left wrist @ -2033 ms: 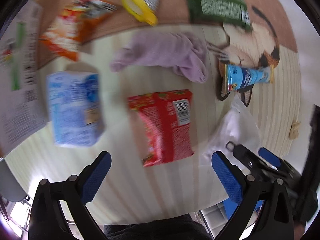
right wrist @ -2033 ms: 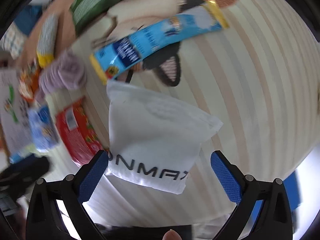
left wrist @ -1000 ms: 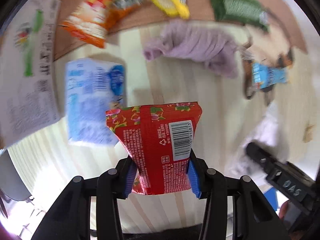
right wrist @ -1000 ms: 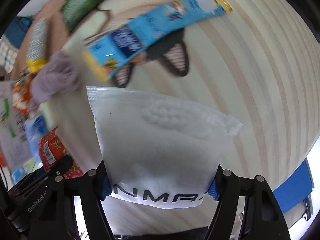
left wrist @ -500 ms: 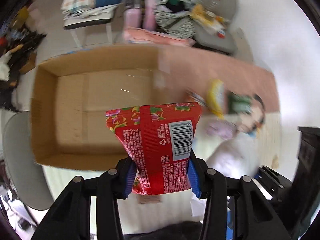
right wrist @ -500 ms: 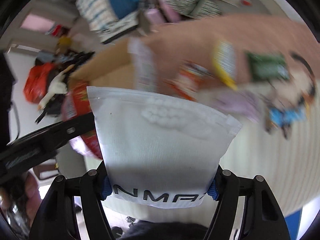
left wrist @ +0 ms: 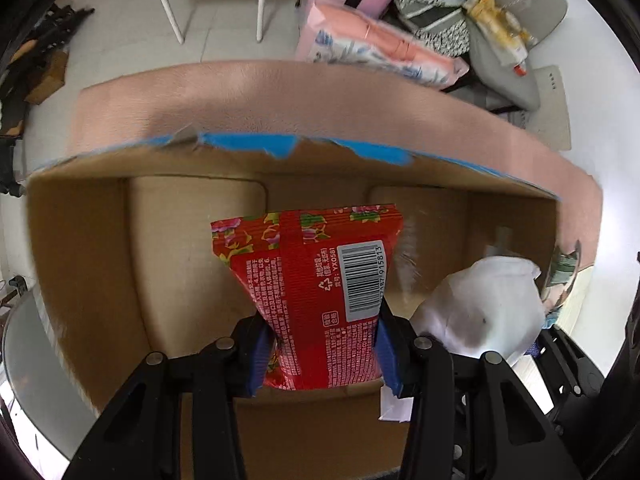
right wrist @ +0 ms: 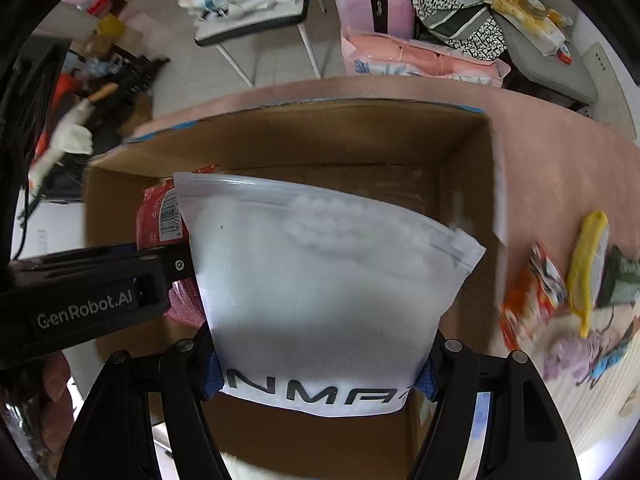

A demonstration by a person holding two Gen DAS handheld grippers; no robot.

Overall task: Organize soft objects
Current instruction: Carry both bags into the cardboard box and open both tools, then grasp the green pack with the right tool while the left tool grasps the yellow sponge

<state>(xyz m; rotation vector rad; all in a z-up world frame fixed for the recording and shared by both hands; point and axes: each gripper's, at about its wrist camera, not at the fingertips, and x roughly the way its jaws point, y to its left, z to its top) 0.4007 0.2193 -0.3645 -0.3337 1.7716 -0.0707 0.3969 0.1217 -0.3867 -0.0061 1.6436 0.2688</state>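
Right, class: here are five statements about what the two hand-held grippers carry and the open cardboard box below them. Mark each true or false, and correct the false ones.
1. The left gripper is shut on a red printed snack packet. True.
2. The right gripper is empty. False: it is shut on a white frosted zip pouch.
3. Both items hang above the open brown cardboard box. True.
4. The box is already full of packets. False: its visible floor is bare.
5. The box rim carries torn blue tape. True.
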